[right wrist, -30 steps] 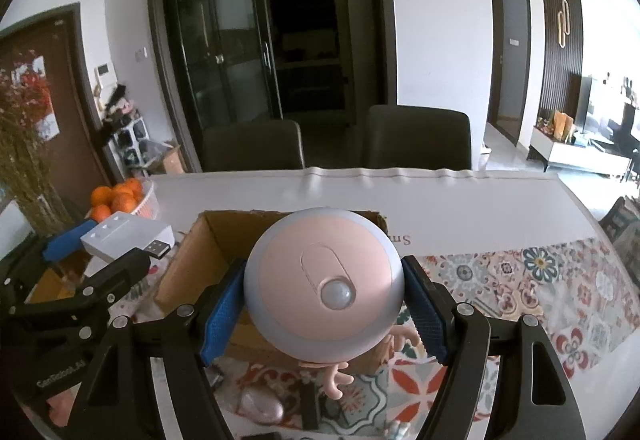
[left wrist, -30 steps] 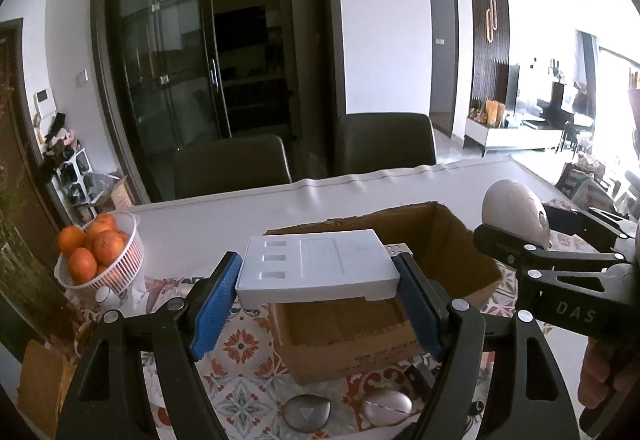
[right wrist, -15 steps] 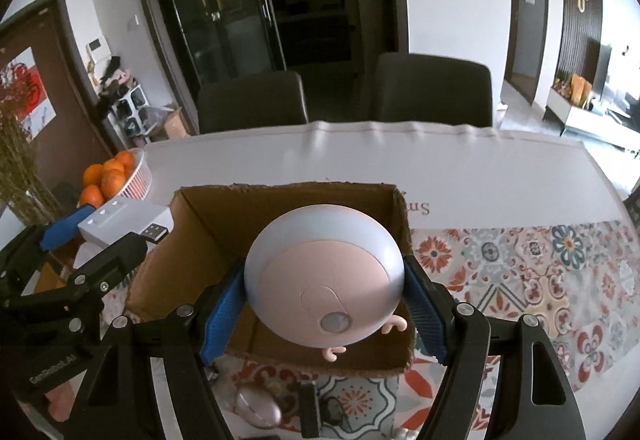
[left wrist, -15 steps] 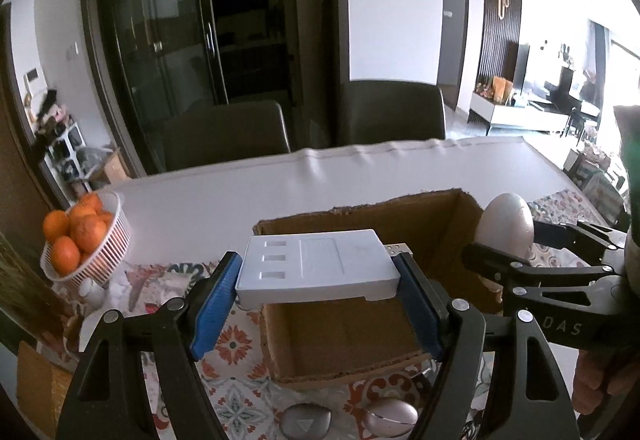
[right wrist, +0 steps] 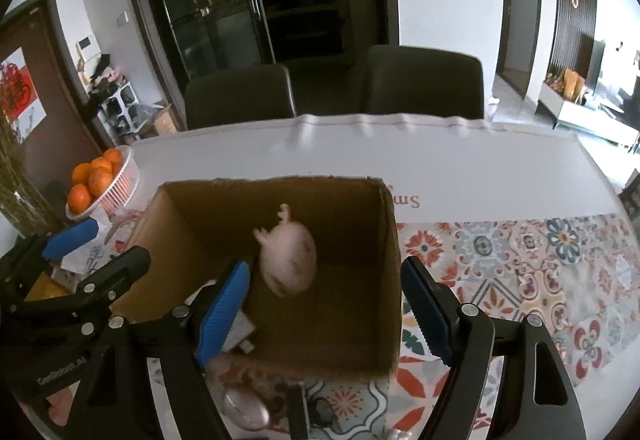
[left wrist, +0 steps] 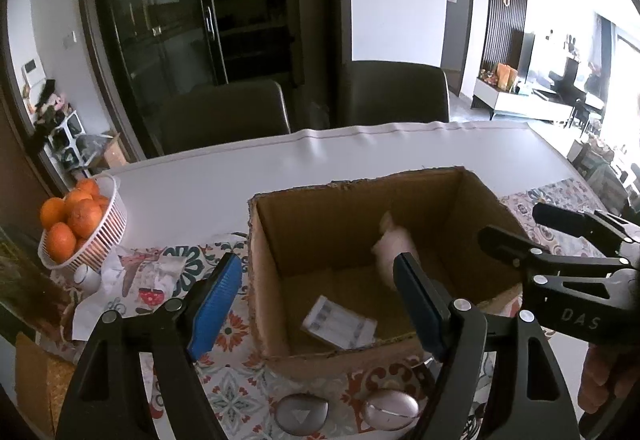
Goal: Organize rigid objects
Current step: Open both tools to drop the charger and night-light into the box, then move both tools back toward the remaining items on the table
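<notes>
An open cardboard box (left wrist: 340,208) (right wrist: 192,236) stands on the patterned tablecloth. A white flat device (left wrist: 339,327) lies on its floor; only its corner (right wrist: 242,336) shows in the right wrist view. A pink round toy with small antlers (right wrist: 289,260) (left wrist: 394,246) is blurred inside the box. My left gripper (left wrist: 320,304) is open and empty above the box's near left side. My right gripper (right wrist: 326,310) is open and empty above the box, and its fingers (left wrist: 516,248) show at the right in the left wrist view.
A white basket of oranges (left wrist: 80,228) (right wrist: 102,184) stands at the left on crumpled paper. Two oval grey and pink devices (left wrist: 302,414) (left wrist: 390,404) lie in front of the box. Two dark chairs (left wrist: 224,116) (left wrist: 396,92) stand behind the table.
Both grippers opened. The white device dropped from my left gripper into the box, and the pink toy dropped from my right gripper into the box. Both views tilted down.
</notes>
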